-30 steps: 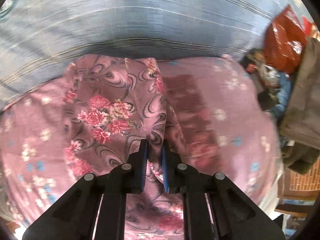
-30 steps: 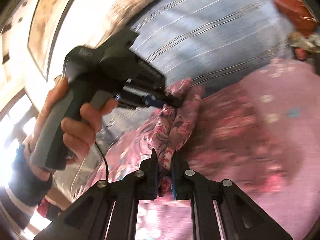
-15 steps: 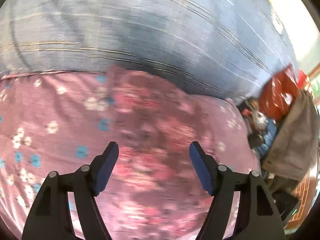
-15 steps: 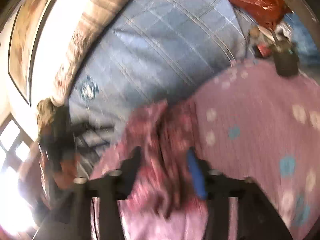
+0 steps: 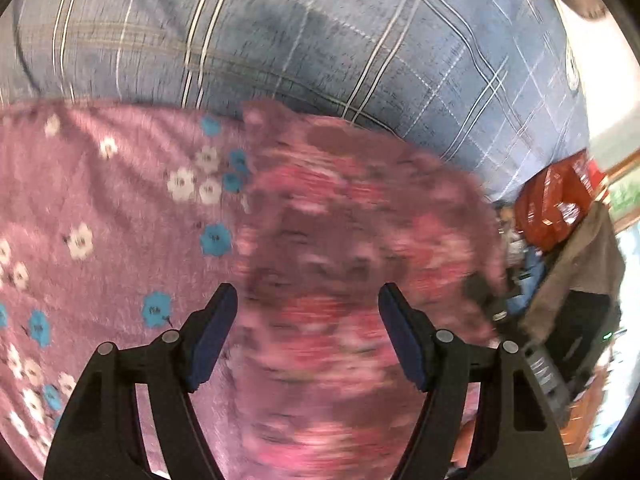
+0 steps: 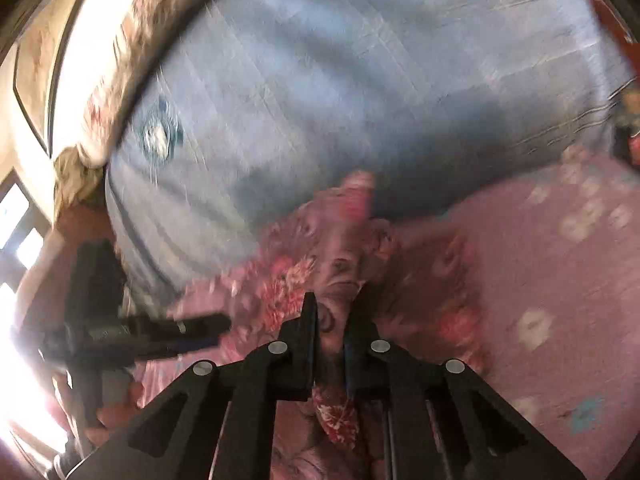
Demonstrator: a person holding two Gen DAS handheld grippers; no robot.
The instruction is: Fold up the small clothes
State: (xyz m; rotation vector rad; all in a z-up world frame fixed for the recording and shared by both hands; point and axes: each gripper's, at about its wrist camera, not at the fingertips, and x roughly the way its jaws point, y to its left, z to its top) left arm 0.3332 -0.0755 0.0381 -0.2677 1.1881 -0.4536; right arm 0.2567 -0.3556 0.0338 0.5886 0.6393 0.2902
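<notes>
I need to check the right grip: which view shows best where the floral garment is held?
Right wrist view: the right gripper has just closed on a fold of the floral garment. Left wrist view shows the garment blurred, lying below the open left gripper, untouched.

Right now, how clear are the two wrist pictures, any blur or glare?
Left wrist view: floral garment smeared by motion blur, blue checked sheet sharper, fisheye bends edges. Right wrist view: blurred throughout, strong window glare washes out the lower left.
</notes>
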